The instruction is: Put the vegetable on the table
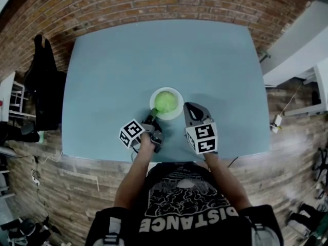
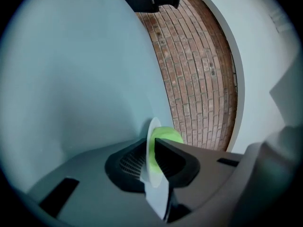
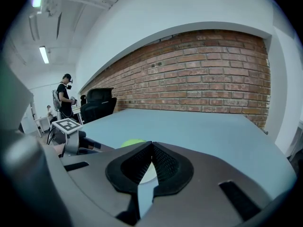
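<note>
Item: vegetable [image 1: 165, 101], one round pale-green head. I cannot tell the exact kind.
Location: on a white plate [image 1: 179, 113], at the 6 o'clock side of the bench [image 1: 154, 50], close to my edge. It is not yet on the bench surface itself.
Left gripper [image 2: 154, 148]: fingers closed on the plate's thin rim at about 7 o'clock, one finger above it and one below. They hold the plate, not the vegetable.
Right gripper [image 3: 151, 145]: fingers pressed together tip to tip with nothing between them. They sit just beside the plate at about 3 to 4 o'clock. I cannot tell if they touch it.
Handling, vegetable: I judge it light and somewhat yielding. It looks smooth and round, so it is likely to roll or squirt out of a narrow pinch.
Handling, plate: stiff and shallow, so it offers little wall against rolling.
Hold point: across the widest middle of the head, approached from above, right fingers opened wide first.
Caution: squeeze gently, and keep the plate pinned level by the left.
</note>
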### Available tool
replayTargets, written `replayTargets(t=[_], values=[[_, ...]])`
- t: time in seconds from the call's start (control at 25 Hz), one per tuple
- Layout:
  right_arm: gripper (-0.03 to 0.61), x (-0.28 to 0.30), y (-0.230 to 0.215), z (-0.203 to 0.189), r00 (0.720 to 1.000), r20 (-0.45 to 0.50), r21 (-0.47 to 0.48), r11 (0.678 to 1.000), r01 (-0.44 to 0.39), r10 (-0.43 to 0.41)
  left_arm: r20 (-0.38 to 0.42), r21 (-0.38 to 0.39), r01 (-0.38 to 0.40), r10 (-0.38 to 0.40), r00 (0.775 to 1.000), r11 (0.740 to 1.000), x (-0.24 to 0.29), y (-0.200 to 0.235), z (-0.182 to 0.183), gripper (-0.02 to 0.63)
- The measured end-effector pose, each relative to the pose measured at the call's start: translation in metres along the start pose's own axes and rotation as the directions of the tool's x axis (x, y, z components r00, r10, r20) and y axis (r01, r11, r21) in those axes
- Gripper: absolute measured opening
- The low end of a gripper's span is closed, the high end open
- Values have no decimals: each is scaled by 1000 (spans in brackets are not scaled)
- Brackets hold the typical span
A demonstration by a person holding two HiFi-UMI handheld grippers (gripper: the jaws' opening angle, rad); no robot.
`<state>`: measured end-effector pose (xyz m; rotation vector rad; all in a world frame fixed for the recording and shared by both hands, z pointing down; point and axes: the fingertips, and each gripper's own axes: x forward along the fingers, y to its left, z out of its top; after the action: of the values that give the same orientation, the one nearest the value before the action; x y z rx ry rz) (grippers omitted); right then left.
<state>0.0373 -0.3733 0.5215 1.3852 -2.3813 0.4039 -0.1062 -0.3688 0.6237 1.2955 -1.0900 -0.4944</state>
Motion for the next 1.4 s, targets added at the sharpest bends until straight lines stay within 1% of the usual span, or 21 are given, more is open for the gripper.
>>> replayTargets(t=[0.16, 0.28, 0.52, 0.64, 0.76, 0.88, 0.96, 1.08, 1.16, 1.32, 1.4], values=[[8, 0, 0, 0, 1000, 3, -4, 1000, -6, 6, -10, 54, -52, 52, 999, 997, 0, 2, 2, 43], [8, -1, 0, 0, 1000, 5, -3, 1000, -10, 10, -20, 97, -98, 100, 995, 991, 1, 4, 3, 44], [8, -3, 3, -4, 1000, 4, -6, 1000, -21, 21, -49, 124, -166, 173, 984, 978, 0, 10, 3, 51], [8, -6, 2, -6, 1000, 4, -3, 1000, -22, 22, -56, 173, -196, 209, 976, 965, 0, 12, 2, 52], [8, -9, 0, -4, 1000, 11, -1, 1000, -17, 17, -56, 242, -237, 257, 965, 941, 0, 11, 3, 51], [8, -12, 0, -5, 1000, 6, 0, 1000, -17, 17, -45, 310, -274, 302, 952, 910, -1, 9, 5, 51], [8, -14, -1, -6, 1000, 6, -2, 1000, -17, 17, -29, 352, -300, 331, 943, 886, -3, 9, 7, 51], [8, -16, 0, -8, 1000, 9, 1, 1000, -22, 22, -4, 423, -329, 365, 931, 844, -7, 4, 13, 51], [8, -19, 0, -9, 1000, 10, 4, 1000, -27, 27, 19, 457, -325, 357, 934, 828, -9, -5, 18, 51], [8, -23, 3, -5, 999, 19, 3, 999, -33, 33, 49, 491, -299, 317, 947, 818, -14, -24, 20, 51], [8, -26, 5, -4, 999, 24, 3, 999, -37, 37, 56, 514, -290, 306, 950, 807, -19, -32, 16, 49]])
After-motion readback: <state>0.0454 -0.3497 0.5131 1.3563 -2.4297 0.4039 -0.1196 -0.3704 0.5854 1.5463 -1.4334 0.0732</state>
